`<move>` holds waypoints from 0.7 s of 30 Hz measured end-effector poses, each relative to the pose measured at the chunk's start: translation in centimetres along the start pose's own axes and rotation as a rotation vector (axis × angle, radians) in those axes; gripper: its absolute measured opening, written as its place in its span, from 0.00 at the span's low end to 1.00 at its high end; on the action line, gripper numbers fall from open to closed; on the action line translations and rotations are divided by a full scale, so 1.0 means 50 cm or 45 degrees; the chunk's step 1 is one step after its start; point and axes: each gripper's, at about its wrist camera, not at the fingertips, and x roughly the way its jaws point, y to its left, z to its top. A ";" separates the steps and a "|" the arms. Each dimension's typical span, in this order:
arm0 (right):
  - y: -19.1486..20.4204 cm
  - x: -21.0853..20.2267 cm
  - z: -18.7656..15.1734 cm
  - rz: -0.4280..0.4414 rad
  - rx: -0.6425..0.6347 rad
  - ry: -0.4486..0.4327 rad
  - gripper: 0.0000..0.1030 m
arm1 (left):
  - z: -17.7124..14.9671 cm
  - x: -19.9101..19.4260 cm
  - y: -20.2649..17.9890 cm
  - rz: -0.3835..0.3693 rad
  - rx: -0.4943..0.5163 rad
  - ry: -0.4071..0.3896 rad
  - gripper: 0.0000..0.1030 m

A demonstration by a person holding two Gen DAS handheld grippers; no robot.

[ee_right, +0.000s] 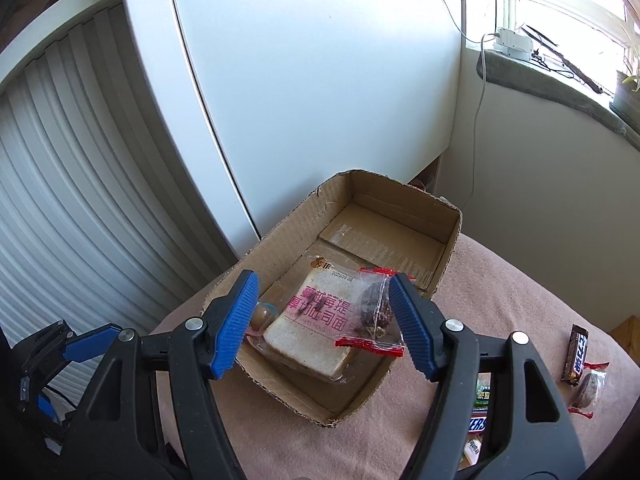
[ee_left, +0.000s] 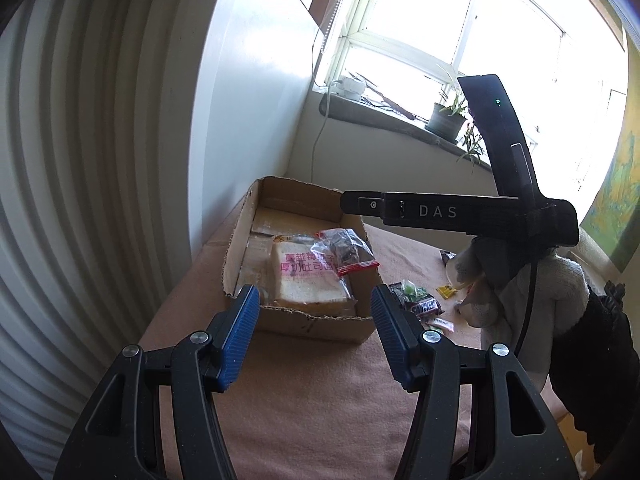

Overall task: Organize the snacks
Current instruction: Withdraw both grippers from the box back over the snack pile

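An open cardboard box (ee_left: pixel 240 236) (ee_right: pixel 450 236) sits on a pink cloth. In it lie a wrapped bread slice (ee_left: pixel 308 280) (ee_right: pixel 316 328) with pink print and a clear red-edged packet (ee_left: pixel 346 250) (ee_right: pixel 376 312) resting on it. A small round sweet (ee_right: pixel 262 314) lies beside the bread. My left gripper (ee_left: pixel 316 308) is open and empty, in front of the box. My right gripper (ee_right: pixel 322 300) is open and empty, just above the bread and packet. Loose snacks lie right of the box: a Snickers bar (ee_left: pixel 426 306) (ee_right: pixel 478 424), another chocolate bar (ee_right: pixel 576 354) and a wrapped dark sweet (ee_right: pixel 590 390).
A white cabinet (ee_right: pixel 320 80) and a ribbed shutter (ee_left: pixel 80 160) stand left of the box. A window sill (ee_left: pixel 380 114) with a potted plant (ee_left: pixel 446 120) is behind. The right gripper's body (ee_left: pixel 460 212) and the gloved hand (ee_left: pixel 520 280) reach over the table.
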 end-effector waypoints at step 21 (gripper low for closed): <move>-0.071 -0.051 -0.051 -0.156 0.080 0.028 0.75 | -0.012 0.040 -0.047 -0.138 0.076 0.082 0.56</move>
